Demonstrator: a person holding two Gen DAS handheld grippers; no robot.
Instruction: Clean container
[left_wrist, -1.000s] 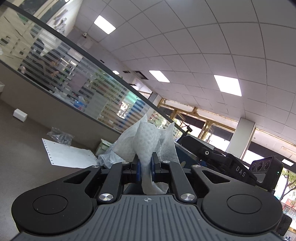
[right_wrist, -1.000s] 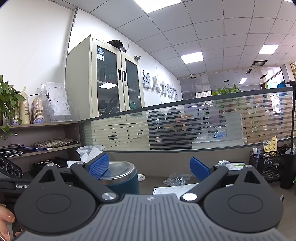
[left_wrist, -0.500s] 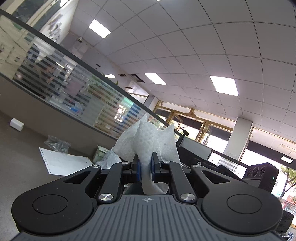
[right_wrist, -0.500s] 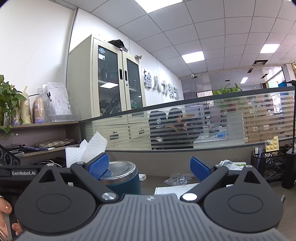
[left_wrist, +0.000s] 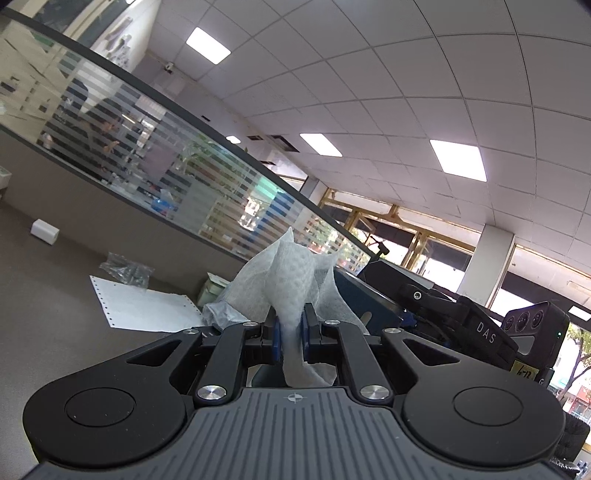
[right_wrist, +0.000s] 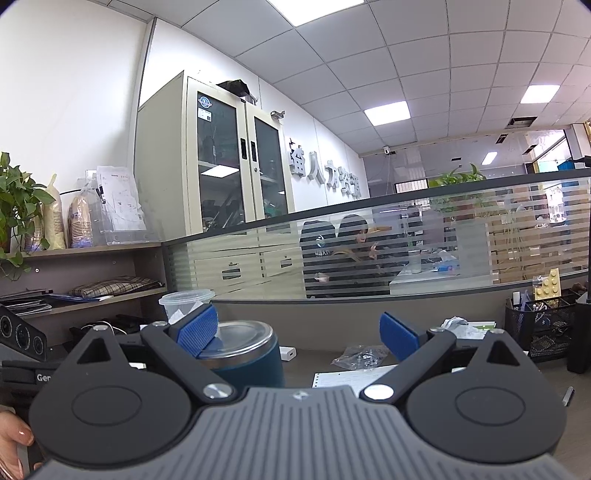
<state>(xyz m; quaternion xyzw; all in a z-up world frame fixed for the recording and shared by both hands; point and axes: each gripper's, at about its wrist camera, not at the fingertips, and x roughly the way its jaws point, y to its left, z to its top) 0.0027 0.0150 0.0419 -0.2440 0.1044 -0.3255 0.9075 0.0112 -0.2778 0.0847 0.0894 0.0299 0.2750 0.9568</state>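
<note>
The left gripper (left_wrist: 291, 334) pinches a crumpled white embossed paper wipe (left_wrist: 291, 280), the right gripper (right_wrist: 297, 332) stands wide and empty beside the dark-blue steel-rimmed round container (right_wrist: 245, 354) on the desk (wiping not begun, I judge), so next steady it.

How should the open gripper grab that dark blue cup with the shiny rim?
Probably around the blue cup body, below its steel rim, coming in level from the front. It stands upright and round, and the right gripper stands open beside it.
</note>
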